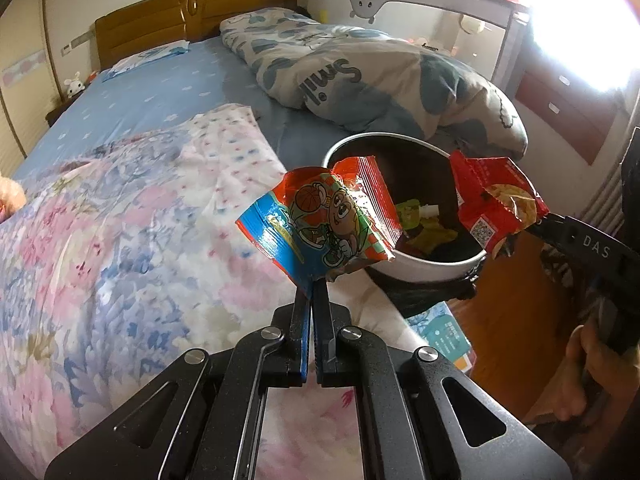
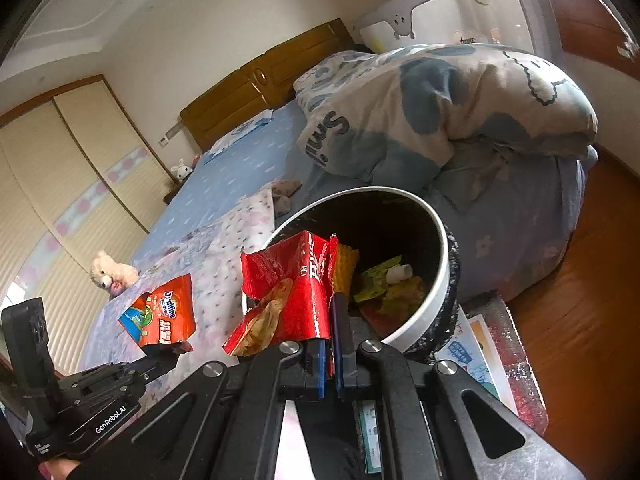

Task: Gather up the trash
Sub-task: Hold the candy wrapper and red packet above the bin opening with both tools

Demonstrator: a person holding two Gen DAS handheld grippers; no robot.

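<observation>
- Your left hand-held gripper (image 1: pixel 311 286) is clamped fully shut on the bottom edge of the blue-and-orange cartoon snack wrapper (image 1: pixel 320 220). The wrapper stands up above the fingertips, over the edge of the floral quilt (image 1: pixel 120 220), just beside the bin rim.
- Your right hand-held gripper (image 2: pixel 332 320) is pinched shut on the red snack wrapper (image 2: pixel 292 292). The wrapper is crumpled, held right at the near rim of the bin.
- The white-rimmed trash bin (image 2: pixel 444 248), black-lined, sits just beside the bed. Yellow and green scraps are already inside.
- The two wrappers are apart, one on each side of the bin opening. Neither is in the bin.
- The folded blue-and-white duvet (image 1: pixel 360 76) lies on the bed behind the bin.
</observation>
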